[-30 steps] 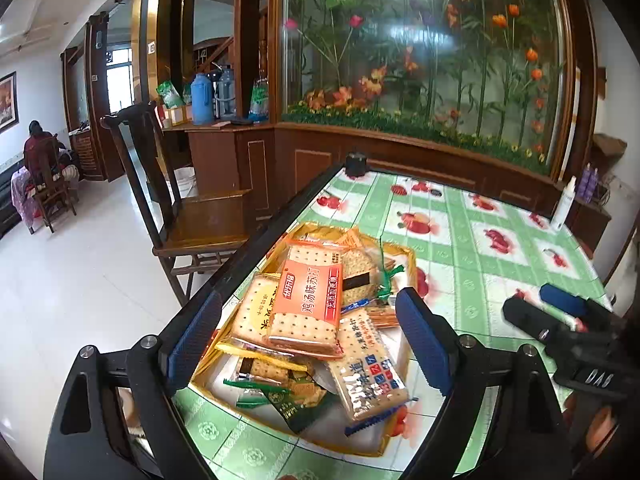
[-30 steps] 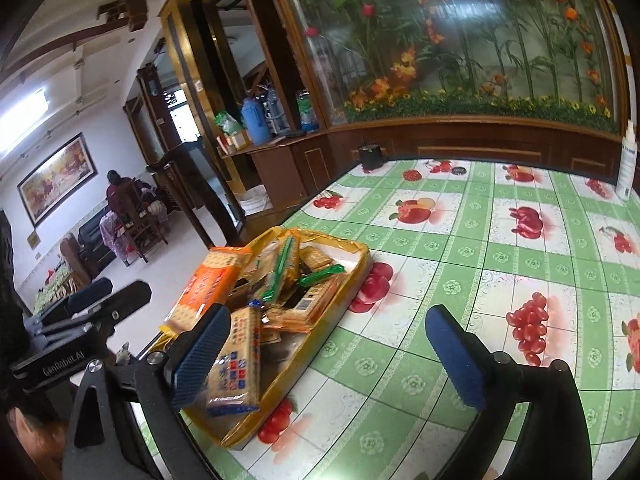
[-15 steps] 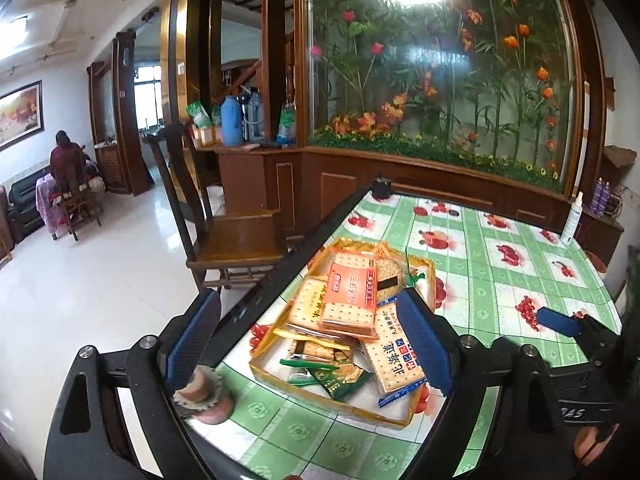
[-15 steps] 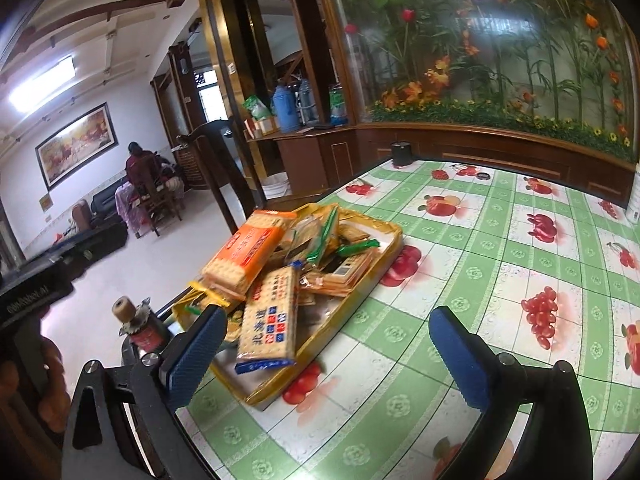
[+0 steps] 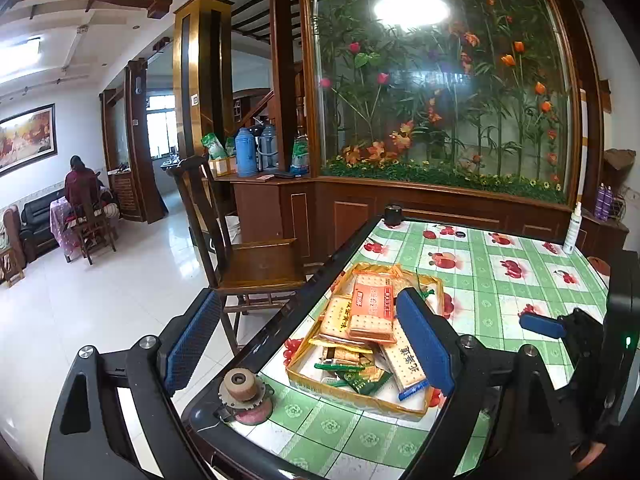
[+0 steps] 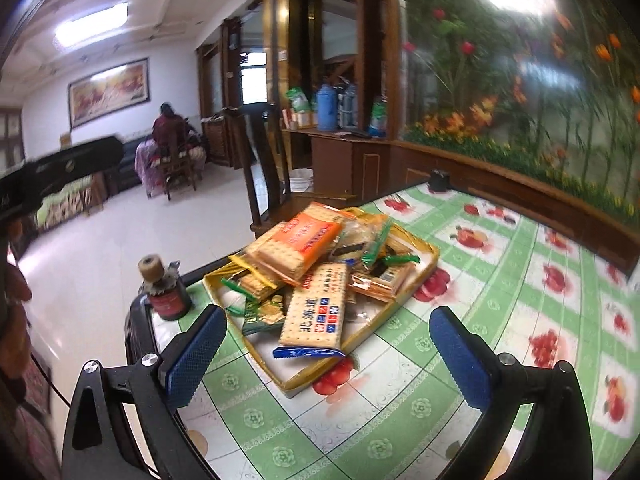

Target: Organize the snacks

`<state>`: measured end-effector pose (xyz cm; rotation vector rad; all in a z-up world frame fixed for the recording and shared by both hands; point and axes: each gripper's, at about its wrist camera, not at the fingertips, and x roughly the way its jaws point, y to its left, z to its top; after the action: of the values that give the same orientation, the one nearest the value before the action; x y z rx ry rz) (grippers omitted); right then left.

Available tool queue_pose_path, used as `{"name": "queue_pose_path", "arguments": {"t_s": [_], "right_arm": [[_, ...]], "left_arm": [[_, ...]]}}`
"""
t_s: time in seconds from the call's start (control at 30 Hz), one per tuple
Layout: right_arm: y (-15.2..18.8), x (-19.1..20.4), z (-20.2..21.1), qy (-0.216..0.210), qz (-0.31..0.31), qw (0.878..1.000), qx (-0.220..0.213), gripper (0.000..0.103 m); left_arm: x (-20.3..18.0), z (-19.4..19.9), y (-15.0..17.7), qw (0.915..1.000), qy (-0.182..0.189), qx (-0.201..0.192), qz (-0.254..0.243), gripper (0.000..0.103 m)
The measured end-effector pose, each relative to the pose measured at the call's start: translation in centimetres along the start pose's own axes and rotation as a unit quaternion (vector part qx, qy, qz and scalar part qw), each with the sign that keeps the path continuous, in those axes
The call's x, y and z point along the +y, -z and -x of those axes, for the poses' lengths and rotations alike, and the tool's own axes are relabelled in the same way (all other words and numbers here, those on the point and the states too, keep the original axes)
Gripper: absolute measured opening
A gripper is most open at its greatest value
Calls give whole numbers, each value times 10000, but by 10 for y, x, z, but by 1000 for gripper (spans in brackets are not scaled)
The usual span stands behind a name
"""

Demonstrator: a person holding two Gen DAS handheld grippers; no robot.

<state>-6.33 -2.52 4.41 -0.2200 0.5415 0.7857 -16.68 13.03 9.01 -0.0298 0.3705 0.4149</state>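
Observation:
A yellow tray [image 5: 304, 378] [image 6: 298, 384] full of snack packs sits near the table's left edge. An orange cracker pack [image 5: 372, 300] [image 6: 304, 240] lies on top, and a white and blue cracker pack [image 5: 406, 364] [image 6: 320, 316] leans over the near side. My left gripper [image 5: 310, 346] is open and empty, held back from the tray and above it. My right gripper [image 6: 328, 352] is open and empty, just short of the tray's near corner. It also shows at the right of the left wrist view [image 5: 544, 326].
A small dark bottle with a cork top [image 6: 162, 292] [image 5: 242, 394] stands on the table's near left corner. A wooden chair [image 5: 256, 268] stands by the table's left edge. A black cup [image 5: 392, 216] and a white spray bottle [image 5: 572, 228] stand at the far end.
Both grippers have drawn back and up from the tray, which now looks smaller. The corked bottle and the table's near corner have come into view. Both stay open.

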Motion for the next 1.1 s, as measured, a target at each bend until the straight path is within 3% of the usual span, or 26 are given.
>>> {"name": "queue_pose_path", "arguments": {"t_s": [0.17,0.33,0.47,0.6,1.1], "right_arm": [[1,30,8,-8,719,9973,-137,102],[3,41,10,112,994,9948,-170,102],[4,36,12,150,935,9953,-197,102],[4,29,15,122,800,9964,-245,102],[4,18,19,-34,523,9982,-302,102]], "left_arm": [[-3,2,1,9999,-32,83,-73,90],[-1,8,0,9999,-28,108,-3,90],[3,11,-3,9999,34,132,101,90],[9,13,-5,9997,21,145,203,103],[7,15,-8,9998,-41,191,97,103]]}}
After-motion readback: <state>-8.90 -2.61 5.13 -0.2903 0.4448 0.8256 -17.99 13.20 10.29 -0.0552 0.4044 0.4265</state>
